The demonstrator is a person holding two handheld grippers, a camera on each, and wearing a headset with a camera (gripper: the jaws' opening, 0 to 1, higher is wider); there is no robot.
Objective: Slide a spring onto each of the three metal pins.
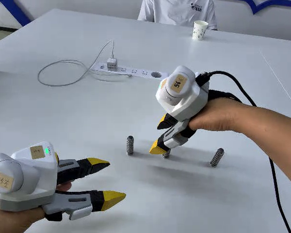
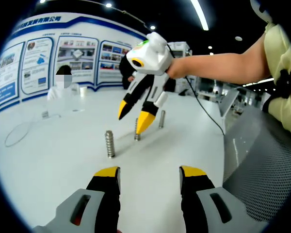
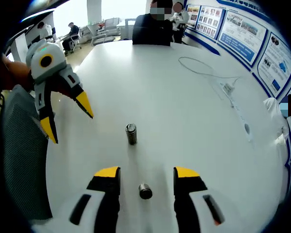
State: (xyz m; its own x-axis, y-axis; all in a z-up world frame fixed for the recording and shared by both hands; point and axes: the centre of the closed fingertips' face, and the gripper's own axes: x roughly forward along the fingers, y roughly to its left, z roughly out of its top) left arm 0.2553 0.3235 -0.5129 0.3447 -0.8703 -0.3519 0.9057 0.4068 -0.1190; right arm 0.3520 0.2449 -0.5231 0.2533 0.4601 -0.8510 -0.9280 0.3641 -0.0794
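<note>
Three grey coiled metal springs (image 1: 130,145) stand in a row on the white bench (image 1: 87,111), the rightmost tilted. The yellow-tipped right gripper (image 1: 160,137) has its jaws spread either side of the middle spring (image 3: 145,191); the left gripper (image 1: 110,179) hovers spread, well apart

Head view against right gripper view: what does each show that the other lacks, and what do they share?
Head view adds: a paper cup at the table's far edge, a third, leaning spring on the right, and the right gripper seen from outside, held in a hand. Right gripper view adds: wall posters, and the middle spring seen from the top, untouched between the open jaws. Both share: the left spring, the left gripper, open, the power strip and the white table.
</note>
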